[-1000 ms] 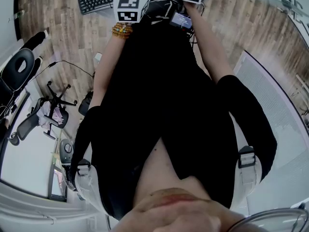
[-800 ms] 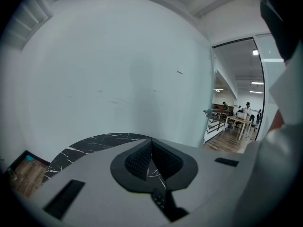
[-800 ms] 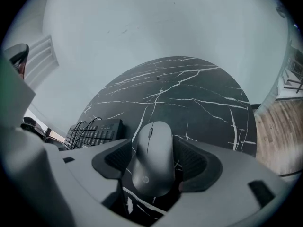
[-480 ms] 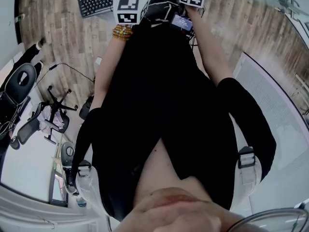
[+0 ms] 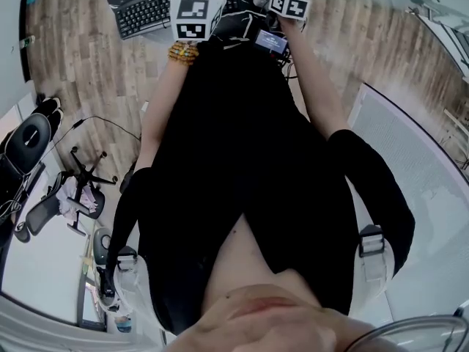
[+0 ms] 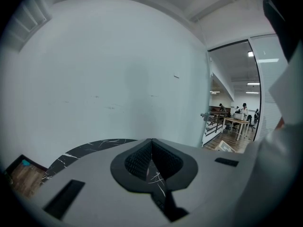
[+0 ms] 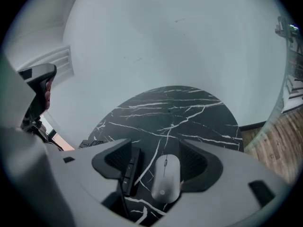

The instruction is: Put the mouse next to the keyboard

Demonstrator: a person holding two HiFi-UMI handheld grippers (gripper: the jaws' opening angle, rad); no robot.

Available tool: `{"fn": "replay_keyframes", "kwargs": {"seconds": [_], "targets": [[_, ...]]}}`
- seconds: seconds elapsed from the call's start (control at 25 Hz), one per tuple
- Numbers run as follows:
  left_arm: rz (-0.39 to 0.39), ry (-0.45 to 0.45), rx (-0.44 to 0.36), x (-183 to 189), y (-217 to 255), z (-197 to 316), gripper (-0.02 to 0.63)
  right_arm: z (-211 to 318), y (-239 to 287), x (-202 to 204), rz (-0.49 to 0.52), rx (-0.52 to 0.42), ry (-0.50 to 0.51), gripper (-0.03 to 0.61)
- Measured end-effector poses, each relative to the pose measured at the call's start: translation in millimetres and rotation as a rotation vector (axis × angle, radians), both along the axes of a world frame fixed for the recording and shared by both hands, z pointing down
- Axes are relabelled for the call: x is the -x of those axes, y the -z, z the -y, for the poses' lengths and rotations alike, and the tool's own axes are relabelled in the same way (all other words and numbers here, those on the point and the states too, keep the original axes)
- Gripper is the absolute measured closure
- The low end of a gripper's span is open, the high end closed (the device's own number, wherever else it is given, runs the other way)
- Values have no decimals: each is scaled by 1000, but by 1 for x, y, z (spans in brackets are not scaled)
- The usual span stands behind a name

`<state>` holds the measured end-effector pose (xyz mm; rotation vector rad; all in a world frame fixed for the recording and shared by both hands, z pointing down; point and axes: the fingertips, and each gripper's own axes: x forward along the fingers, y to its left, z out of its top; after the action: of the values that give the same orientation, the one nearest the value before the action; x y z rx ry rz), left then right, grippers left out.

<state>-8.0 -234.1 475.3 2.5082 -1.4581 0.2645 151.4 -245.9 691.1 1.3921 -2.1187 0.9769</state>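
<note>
Not much has changed in the last second. Both grippers sit about where they were relative to the keyboard (image 5: 143, 12), and the head just tipped so more table shows. The left gripper (image 6: 151, 157), right of the keyboard, is pinched closed on nothing. The right gripper (image 7: 158, 161), further right, is spread wide with the mouse (image 7: 165, 178) lying loose between the jaws, closer to the right one. So no grab yet imo, and the mouse is still apart from the keyboard on the marble table (image 7: 189, 108).

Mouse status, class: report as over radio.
Left claw shut, empty. Right claw open, straddling flat grey oval mouse on black marble table. No obstacle seen.
</note>
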Motion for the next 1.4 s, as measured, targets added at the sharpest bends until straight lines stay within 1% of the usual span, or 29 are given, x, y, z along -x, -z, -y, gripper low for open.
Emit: {"fn": "replay_keyframes", "kwargs": {"seconds": [0.44,0.64,0.88,1.04,1.2,1.4], "targets": [[10,-20,-44,-5,17,1,600,17,94,22,96,-202,-11,291],[15,-33,-46,-7,16,-2,600,16,140,35,67,-335,26,291],[21,-35,-67,-8,21,-2,600,11,186,55,52,-453,60,291],[27,-35,-80,-9,23,-2,600,8,210,62,44,-516,75,292],[49,-39,-104,-11,27,-3,600,5,231,67,26,-566,106,293],[45,-31,-129,-11,35,-5,600,-2,254,70,9,-628,114,293]]}}
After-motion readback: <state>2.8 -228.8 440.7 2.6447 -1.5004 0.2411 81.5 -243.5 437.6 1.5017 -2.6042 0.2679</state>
